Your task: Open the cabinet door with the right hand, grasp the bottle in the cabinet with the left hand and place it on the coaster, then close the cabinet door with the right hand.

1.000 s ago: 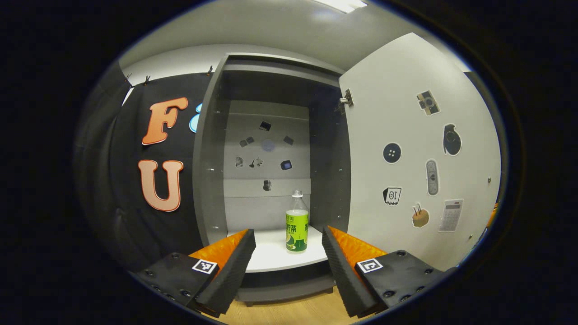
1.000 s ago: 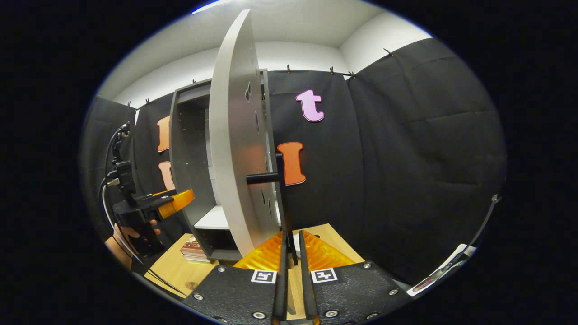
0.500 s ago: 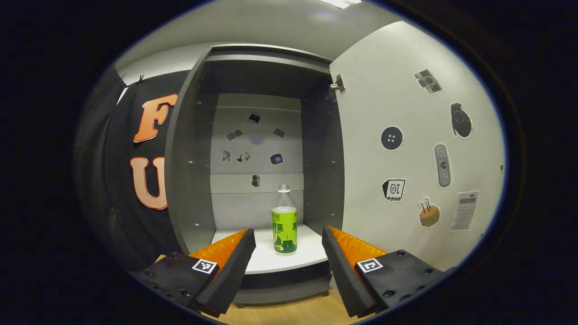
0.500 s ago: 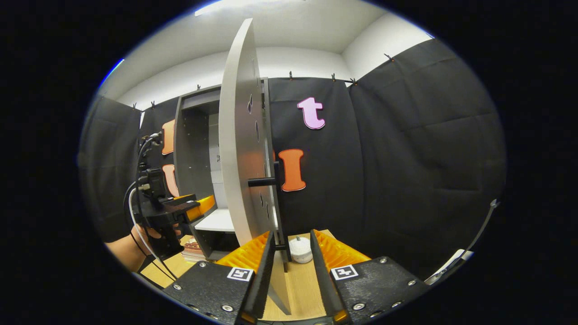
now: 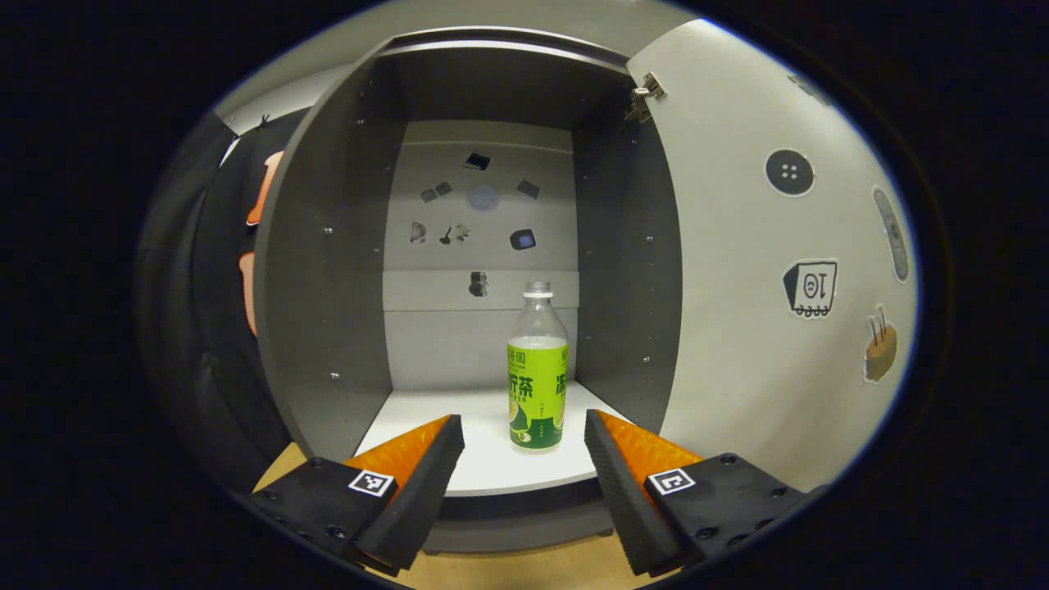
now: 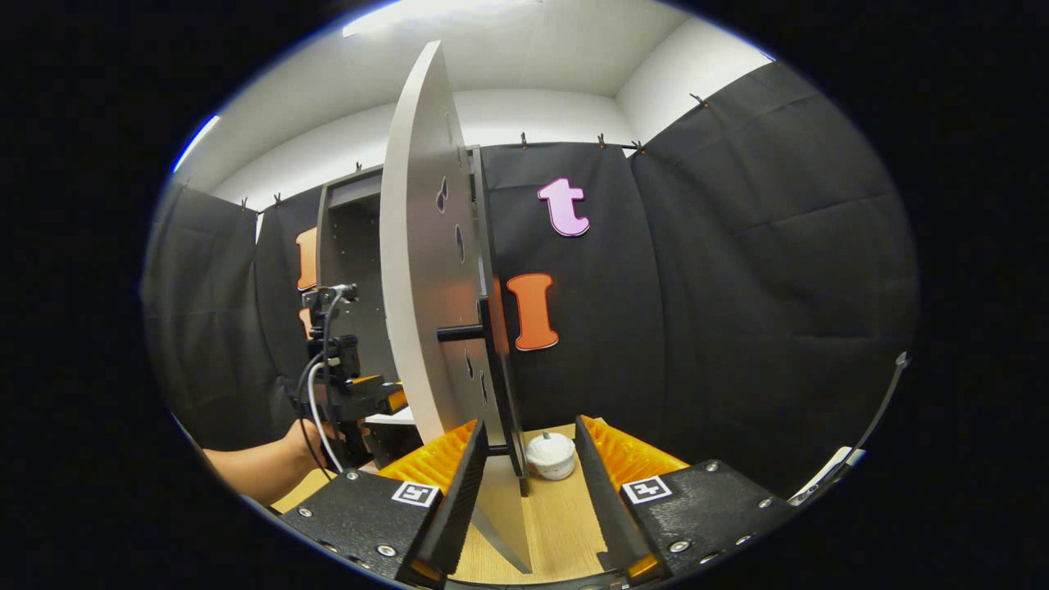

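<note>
Closer: left gripper (image 5: 523, 459) to bottle (image 5: 537, 369) | both fingers wide | white shelf (image 5: 492, 467), wooden table (image 6: 557, 524)

Light comes from above: in the right gripper view a bright ceiling panel (image 6: 426, 16) glares along the top edge, and the white ceiling is nearly blown out. The cabinet door (image 6: 426, 270) catches an even sheen on its face. In the left gripper view the cabinet (image 5: 328, 270) interior is dimmer, its side walls shaded, while the shelf (image 5: 492, 459) floor is brightly lit. The bottle (image 5: 537, 377) is sharp and casts only a faint shadow. Fisheye distortion bows straight edges strongly toward the rims, where the stickers smear and soften
</note>
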`<state>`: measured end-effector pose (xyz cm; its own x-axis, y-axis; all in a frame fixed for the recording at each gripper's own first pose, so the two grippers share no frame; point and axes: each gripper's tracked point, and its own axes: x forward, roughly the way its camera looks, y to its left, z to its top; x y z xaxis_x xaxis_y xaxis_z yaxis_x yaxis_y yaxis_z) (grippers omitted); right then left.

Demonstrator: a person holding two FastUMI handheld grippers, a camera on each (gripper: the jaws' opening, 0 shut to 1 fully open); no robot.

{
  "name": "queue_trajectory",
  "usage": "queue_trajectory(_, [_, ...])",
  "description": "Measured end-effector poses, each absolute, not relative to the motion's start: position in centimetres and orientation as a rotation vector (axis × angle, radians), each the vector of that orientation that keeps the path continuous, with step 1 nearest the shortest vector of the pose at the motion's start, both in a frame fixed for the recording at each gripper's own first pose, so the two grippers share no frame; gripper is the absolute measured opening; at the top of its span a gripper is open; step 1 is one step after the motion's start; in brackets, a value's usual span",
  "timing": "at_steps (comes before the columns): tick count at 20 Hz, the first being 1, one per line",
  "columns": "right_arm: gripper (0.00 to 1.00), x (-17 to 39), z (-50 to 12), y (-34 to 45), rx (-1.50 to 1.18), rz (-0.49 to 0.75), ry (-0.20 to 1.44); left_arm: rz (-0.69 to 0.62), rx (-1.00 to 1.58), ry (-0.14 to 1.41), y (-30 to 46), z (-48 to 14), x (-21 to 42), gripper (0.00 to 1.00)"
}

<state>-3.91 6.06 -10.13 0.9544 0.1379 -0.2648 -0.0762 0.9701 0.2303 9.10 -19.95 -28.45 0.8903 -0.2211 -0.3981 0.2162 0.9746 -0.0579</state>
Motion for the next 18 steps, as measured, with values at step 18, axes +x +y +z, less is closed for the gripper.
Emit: queue_trajectory(18, [0.74, -4.5, -10.3, 5.5, 0.246, 0.069, 0.280, -0.190, 0.035, 0.422, -21.8, -34.3, 21.3, 0.99])
